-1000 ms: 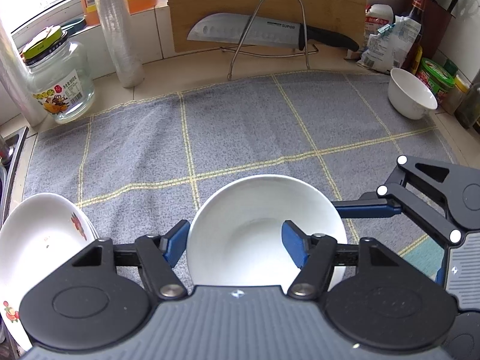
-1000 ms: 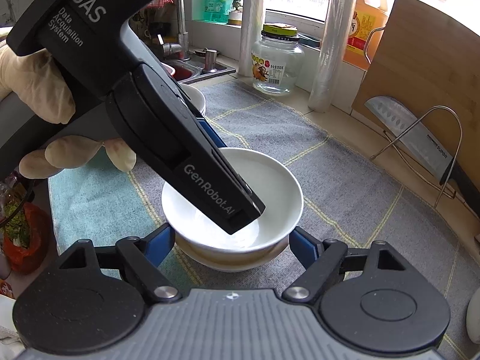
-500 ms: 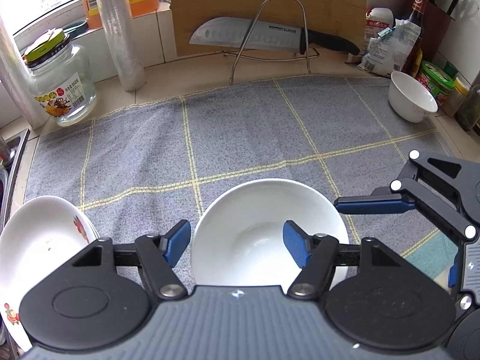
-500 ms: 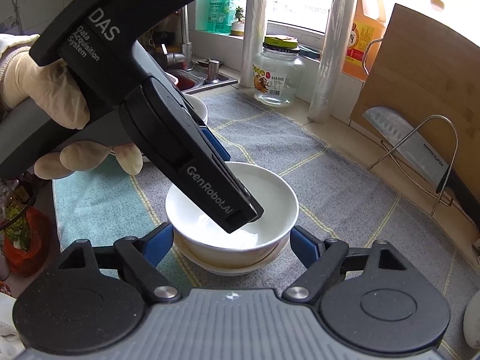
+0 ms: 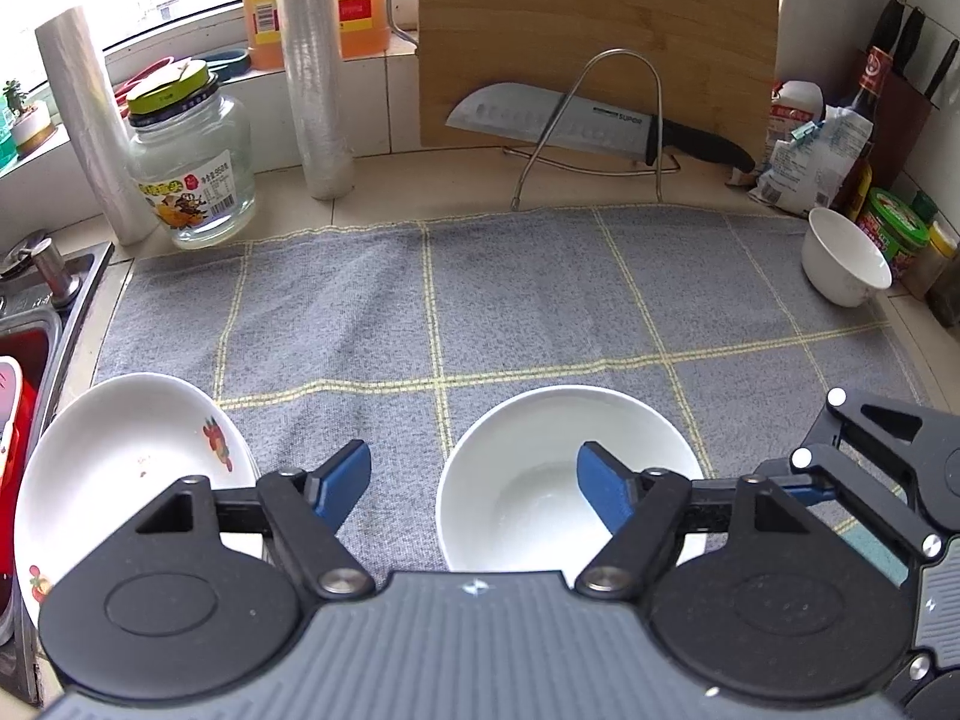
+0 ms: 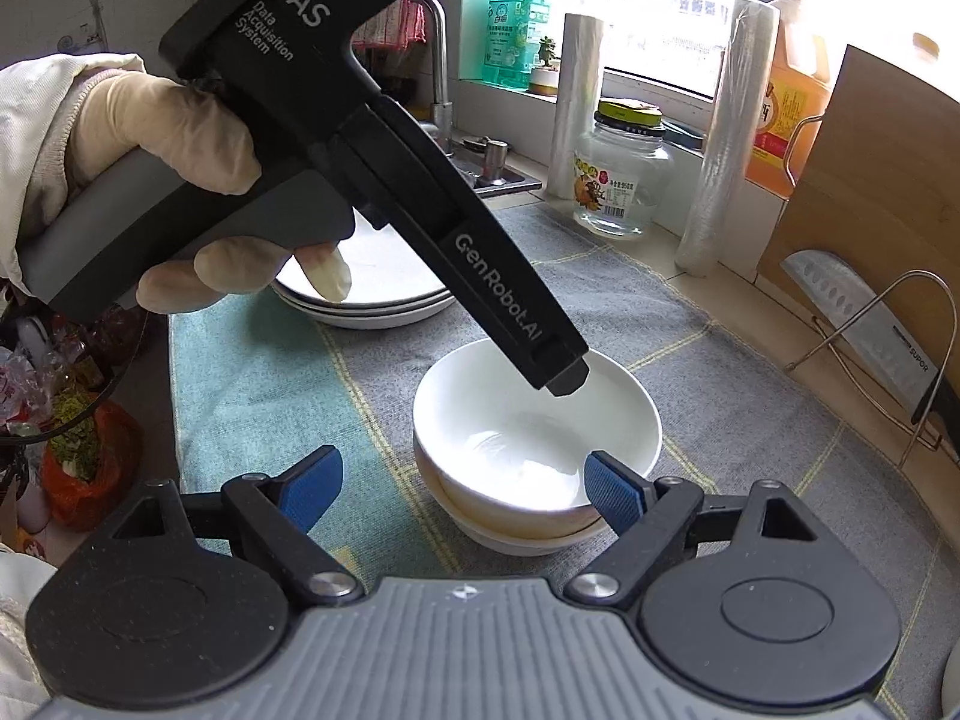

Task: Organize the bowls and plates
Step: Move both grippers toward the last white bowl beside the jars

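Note:
Two white bowls sit nested [image 6: 534,438] on the grey checked towel [image 5: 528,294]. In the left wrist view only the upper bowl [image 5: 540,498] shows. My left gripper [image 5: 474,486] hangs over its left rim with one pad outside and one above the inside. Its jaws are opening and neither pad presses. My right gripper [image 6: 462,489] stands at the near side of the stack, jaws opening, left pad well clear of the bowls. A stack of white plates [image 6: 372,294] lies left of the bowls. A small white bowl [image 5: 846,258] stands far right.
A knife [image 5: 576,120] rests on a wire rack before a wooden cutting board [image 5: 600,30]. A glass jar [image 5: 192,168] and film rolls [image 5: 312,66] line the back. The sink [image 5: 36,324] is left, condiment bottles [image 5: 870,120] right. A gloved hand [image 6: 150,126] holds the left gripper's handle.
Both grippers' jaws have spread wider. The left gripper has lifted up and back out of the bowl, which stays nested in the lower bowl on the towel.

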Demonstrator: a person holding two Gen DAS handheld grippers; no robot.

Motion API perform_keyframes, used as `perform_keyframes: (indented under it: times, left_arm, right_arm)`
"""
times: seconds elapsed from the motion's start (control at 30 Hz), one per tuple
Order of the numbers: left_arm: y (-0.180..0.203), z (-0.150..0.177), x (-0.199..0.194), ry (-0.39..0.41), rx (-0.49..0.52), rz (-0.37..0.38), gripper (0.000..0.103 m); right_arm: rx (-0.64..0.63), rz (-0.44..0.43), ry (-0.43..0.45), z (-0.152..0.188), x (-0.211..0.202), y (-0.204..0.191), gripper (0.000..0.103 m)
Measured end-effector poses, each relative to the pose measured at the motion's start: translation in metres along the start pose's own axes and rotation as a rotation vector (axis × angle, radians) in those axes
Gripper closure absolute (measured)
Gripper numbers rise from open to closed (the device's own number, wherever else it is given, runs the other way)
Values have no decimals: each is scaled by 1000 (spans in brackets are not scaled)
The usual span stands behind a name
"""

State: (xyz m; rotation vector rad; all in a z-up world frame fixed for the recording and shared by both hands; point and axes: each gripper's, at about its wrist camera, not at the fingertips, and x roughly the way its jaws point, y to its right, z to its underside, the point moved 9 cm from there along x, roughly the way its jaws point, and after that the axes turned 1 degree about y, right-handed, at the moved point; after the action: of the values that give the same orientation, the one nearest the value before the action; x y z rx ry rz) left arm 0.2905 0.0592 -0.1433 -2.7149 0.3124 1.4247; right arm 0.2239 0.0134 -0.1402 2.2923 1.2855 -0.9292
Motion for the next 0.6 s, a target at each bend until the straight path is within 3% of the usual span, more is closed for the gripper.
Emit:
perform_keyframes:
  times: [0.13,0.33,0.4,0.6]
  left_arm:
    - [-1,-1,-5,21,-20,-1,27]
    - [1,-4,-14,61,-35,-4,15]
    - [1,-5,-17,68,-38,-5,14]
    - [8,-13,-25,90,-17,-9,12]
  right_arm:
    - [0,-8,-3,2,1,0,12]
    - [4,-3,-1,3,-2,1,8]
    - [12,16,15,3,-7,5,0]
    - [60,92,11,11,-20,30,0]
